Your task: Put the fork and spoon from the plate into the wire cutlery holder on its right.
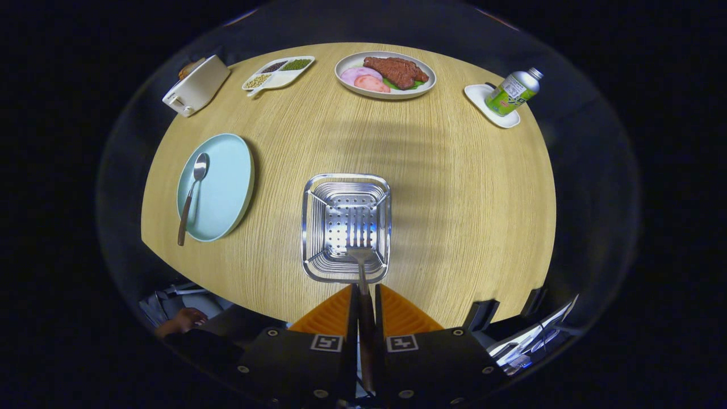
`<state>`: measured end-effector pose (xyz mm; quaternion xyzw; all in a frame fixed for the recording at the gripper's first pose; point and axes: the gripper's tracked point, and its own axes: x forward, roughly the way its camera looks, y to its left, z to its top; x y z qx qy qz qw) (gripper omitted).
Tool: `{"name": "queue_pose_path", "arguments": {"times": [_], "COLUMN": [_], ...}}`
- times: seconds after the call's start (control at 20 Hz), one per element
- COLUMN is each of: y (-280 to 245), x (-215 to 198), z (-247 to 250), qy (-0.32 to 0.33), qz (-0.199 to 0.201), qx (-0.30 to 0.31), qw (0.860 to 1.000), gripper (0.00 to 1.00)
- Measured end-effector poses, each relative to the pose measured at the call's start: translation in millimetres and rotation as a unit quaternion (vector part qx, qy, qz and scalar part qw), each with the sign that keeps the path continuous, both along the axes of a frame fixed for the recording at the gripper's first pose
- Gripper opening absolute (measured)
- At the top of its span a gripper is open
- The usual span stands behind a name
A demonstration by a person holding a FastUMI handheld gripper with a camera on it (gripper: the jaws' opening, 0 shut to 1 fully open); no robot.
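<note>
Here the counter point(454, 187) carries everything in play, and the holder point(346, 227) stands near its front edge, just ahead of the fingers point(364, 301). The plate point(218, 187) sits well apart from the holder, off to the side where the spoon point(192, 196) lies on it, bowl away from the camera, handle running over the near rim. Far side of the counter: a toaster point(196, 85), a divided dish point(278, 72), a plate of food point(386, 75), and a bottle point(514, 91) on a small tray.

Fingers closed nearly all the way, clamped on the fork point(360, 241) handle from both sides. Fork points forward, tines over the holder's opening, near its front wall. Cannot tell how high the tines hang above the perforated floor.

Judgement on stage: fork about to be dropped in; spoon not yet touched.

Risks from here:
- Tines lie close to the near rim. Released at this spot, the fork could catch the rim wires and tip out onto the counter.
- Grip is on the handle's rear, so the long free end may swing if the fingers open unevenly.
- Lowering too hard could jam tines in the floor holes or shove the light holder along the counter.
- The spoon's overhanging handle could lever it off the plate if nudged on approach.
</note>
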<state>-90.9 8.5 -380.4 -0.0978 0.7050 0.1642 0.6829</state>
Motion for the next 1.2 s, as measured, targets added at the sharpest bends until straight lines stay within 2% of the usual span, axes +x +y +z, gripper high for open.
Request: {"name": "queue_pose_path", "arguments": {"times": [0.2,0.3,0.45,0.65,0.75,0.9,1.05,1.2], "y": [-2.6,8.2,14.8,37.0,50.4,74.3,101.5,125.1], "x": [30.4,44.9,71.4,97.5,108.1,121.6,131.8,134.4], "z": [25.9,45.0,73.2,110.3,132.1,172.5,223.8,263.8], "qy": [-0.052,-0.078,-0.143,-0.244,-0.287,-0.357,-0.43,-0.511], "qz": [-0.051,-0.083,-0.099,-0.105,-0.116,-0.135,-0.145,-0.129], "qx": [0.012,0.045,0.071,0.109,0.137,0.183,0.233,0.251], "qw": [0.997,0.992,0.982,0.958,0.941,0.906,0.86,0.812], "gripper": [0.16,0.18,0.31,0.52,0.59,0.69,0.73,0.77]}}
